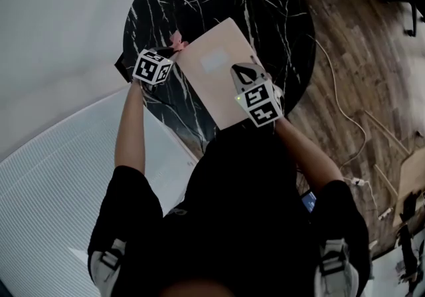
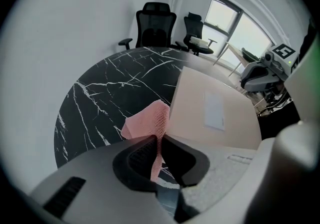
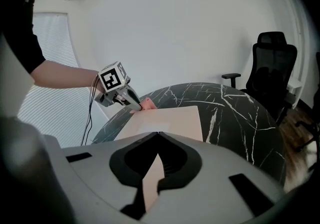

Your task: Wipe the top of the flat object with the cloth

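A beige flat board (image 1: 216, 70) with a pale label lies on the round black marble table (image 1: 279, 16). My left gripper (image 1: 174, 50) is shut on a pink cloth (image 1: 176, 40) at the board's far left corner. In the left gripper view the cloth (image 2: 149, 123) sticks out from between the jaws of the left gripper (image 2: 159, 138), touching the board's (image 2: 215, 113) edge. My right gripper (image 1: 242, 70) is at the board's near right edge. In the right gripper view the right gripper (image 3: 158, 134) is shut on the thin board (image 3: 165, 120), which runs back between the jaws.
Two black office chairs (image 2: 156, 22) stand beyond the table, and another chair (image 3: 272, 67) shows in the right gripper view. A wooden floor with a loose cable (image 1: 345, 103) lies to the right. White blinds (image 1: 46, 183) are at the left.
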Motion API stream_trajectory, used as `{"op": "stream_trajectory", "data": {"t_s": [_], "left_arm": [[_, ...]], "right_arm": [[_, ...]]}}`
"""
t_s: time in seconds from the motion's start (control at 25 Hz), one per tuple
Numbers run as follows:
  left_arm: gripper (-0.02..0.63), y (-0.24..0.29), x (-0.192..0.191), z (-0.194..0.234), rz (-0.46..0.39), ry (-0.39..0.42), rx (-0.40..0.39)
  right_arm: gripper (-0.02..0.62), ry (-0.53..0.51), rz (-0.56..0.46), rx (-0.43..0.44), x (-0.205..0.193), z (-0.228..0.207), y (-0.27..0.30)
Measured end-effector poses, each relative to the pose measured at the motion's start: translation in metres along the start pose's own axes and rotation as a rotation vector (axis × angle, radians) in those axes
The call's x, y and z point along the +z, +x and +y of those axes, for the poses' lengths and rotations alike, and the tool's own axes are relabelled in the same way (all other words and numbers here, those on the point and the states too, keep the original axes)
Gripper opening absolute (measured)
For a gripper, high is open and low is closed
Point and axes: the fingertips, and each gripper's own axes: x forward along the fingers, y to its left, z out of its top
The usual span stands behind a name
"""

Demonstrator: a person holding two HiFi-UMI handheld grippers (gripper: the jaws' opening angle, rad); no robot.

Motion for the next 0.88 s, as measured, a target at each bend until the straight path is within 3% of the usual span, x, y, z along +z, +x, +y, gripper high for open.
{"op": "stream_trajectory", "data": {"t_s": [0.88], "left_arm": [[0.029, 0.035, 0.097, -0.039, 0.002, 0.107, -0.025]], "right_arm": [[-0.005, 0.054, -0.012, -0.024, -0.017, -0.051, -0.035]]}}
